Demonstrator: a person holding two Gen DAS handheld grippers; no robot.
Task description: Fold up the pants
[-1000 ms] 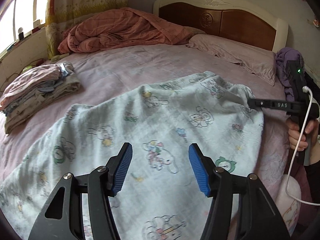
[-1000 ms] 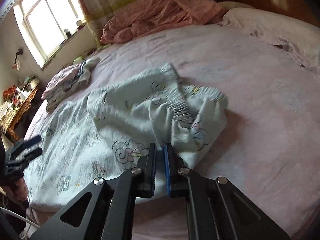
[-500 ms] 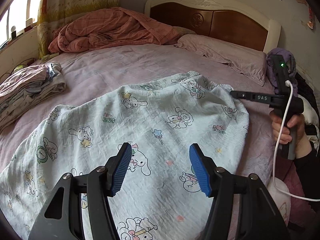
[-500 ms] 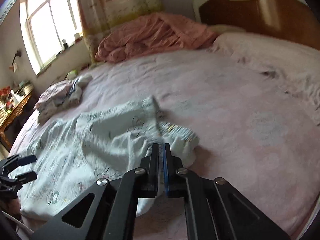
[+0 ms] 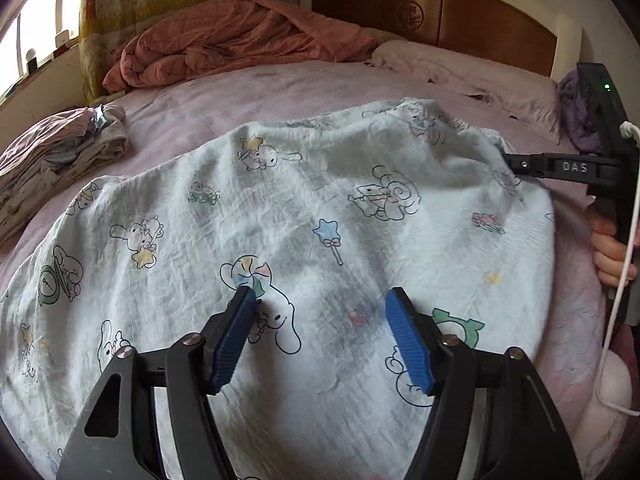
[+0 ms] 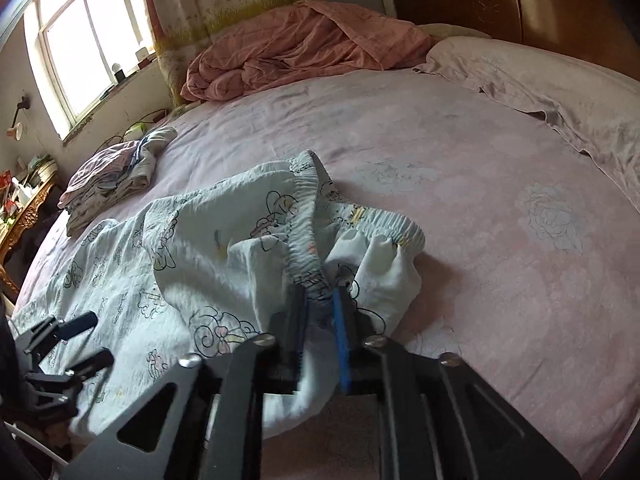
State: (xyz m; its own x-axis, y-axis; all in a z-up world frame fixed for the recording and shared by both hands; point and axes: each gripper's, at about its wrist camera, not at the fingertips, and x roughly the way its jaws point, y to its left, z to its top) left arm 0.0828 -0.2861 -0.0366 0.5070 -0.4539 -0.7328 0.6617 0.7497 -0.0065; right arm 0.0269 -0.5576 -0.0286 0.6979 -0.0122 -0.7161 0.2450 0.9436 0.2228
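Spreading across the centre and lower half of the left wrist view, one pair of pale blue crinkled cotton pants (image 5: 304, 216) with cartoon prints lies on the pink bedsheet (image 5: 248, 92). The left gripper (image 5: 320, 336) hovers over it at lower centre, its two ribbed blue pads set wide apart, holding nothing. One stack of folded clothes (image 5: 52, 160) sits at the left edge; one rumpled salmon quilt (image 5: 240, 48) lies top centre. In the right wrist view, the right gripper (image 6: 320, 316) at lower centre is clamped on the gathered elastic waistband of the pants (image 6: 224, 248), lifting it into a bunch. One pillow (image 6: 540, 76) lies upper right.
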